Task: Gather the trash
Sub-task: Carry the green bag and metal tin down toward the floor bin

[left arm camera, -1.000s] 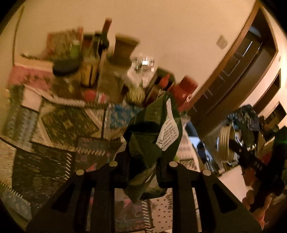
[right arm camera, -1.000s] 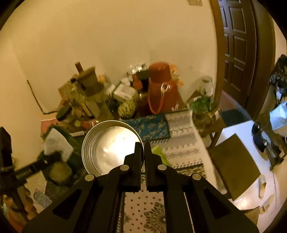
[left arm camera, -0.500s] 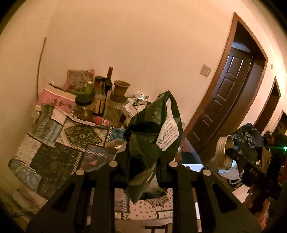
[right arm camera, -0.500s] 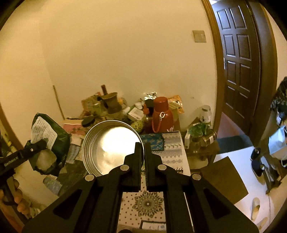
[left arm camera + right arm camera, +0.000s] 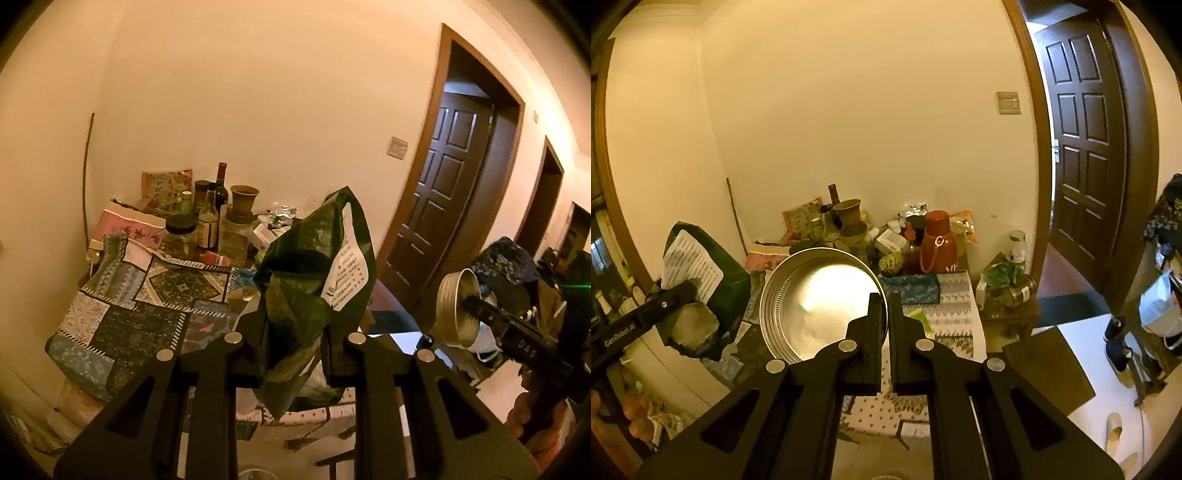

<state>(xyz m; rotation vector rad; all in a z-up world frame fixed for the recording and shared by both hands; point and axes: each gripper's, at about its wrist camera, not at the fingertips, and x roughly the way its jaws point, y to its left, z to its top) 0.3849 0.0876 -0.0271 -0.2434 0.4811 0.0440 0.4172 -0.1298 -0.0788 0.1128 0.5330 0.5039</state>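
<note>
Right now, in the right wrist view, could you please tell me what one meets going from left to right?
left gripper → green bag → metal bowl → red flask → glass jar → dark door

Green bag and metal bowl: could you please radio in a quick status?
Left tongs shut on green bag, held aloft. Right tongs shut on metal bowl rim. Both off the cluttered table; nothing blocking.

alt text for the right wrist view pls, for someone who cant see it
The right gripper, jaws shut on the rim of a round metal tin, holds it above a cluttered table against a cream wall. At far left the left gripper grips a crumpled green bag; a dark wooden door stands at right.
</note>
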